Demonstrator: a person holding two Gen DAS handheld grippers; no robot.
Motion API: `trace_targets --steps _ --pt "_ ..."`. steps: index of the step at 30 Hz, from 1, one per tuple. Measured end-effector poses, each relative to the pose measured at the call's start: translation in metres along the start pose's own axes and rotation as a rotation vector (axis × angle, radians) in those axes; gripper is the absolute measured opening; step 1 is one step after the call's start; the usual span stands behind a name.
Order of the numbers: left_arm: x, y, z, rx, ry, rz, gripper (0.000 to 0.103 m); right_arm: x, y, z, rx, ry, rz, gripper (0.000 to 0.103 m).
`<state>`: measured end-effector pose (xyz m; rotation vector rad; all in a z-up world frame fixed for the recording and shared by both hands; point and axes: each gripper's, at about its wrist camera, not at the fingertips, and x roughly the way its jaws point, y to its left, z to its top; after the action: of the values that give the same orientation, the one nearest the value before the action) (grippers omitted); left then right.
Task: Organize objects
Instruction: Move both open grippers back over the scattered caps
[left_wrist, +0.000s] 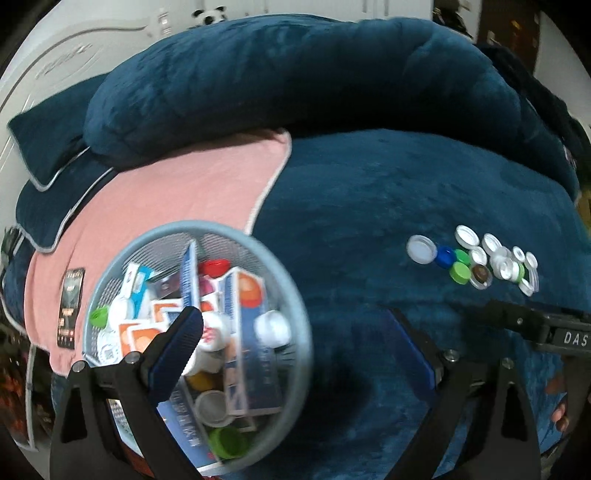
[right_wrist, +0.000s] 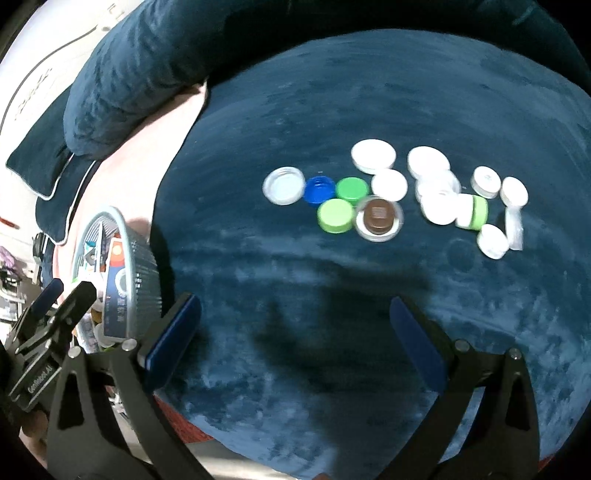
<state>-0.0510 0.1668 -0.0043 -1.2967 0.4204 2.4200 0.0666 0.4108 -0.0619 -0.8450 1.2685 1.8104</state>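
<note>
White and green bottle caps (right_wrist: 384, 195) lie well ahead of both grippers' wide-spread, empty fingers (right_wrist: 413, 332).

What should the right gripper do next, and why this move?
Probably move the right gripper forward toward the loose bottle caps and pick the nearest one, perhaps the brown-centred cap. Its fingers are wide apart and hold nothing, the caps lie on the blue blanket, and the mesh basket already holds caps.
</note>
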Motion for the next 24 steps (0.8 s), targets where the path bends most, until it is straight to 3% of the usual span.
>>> trace_targets --steps 11,24 --pt "0.009 -0.054 0.004 0.131 0.033 -0.021 0.098 -0.010 -0.050 0.003 0.111 -0.015 -0.011 0.103" --pt "0.061 -0.090 0.023 0.112 0.115 -0.127 0.098 -0.016 -0.103 0.014 0.233 -0.036 -0.002 0.103"
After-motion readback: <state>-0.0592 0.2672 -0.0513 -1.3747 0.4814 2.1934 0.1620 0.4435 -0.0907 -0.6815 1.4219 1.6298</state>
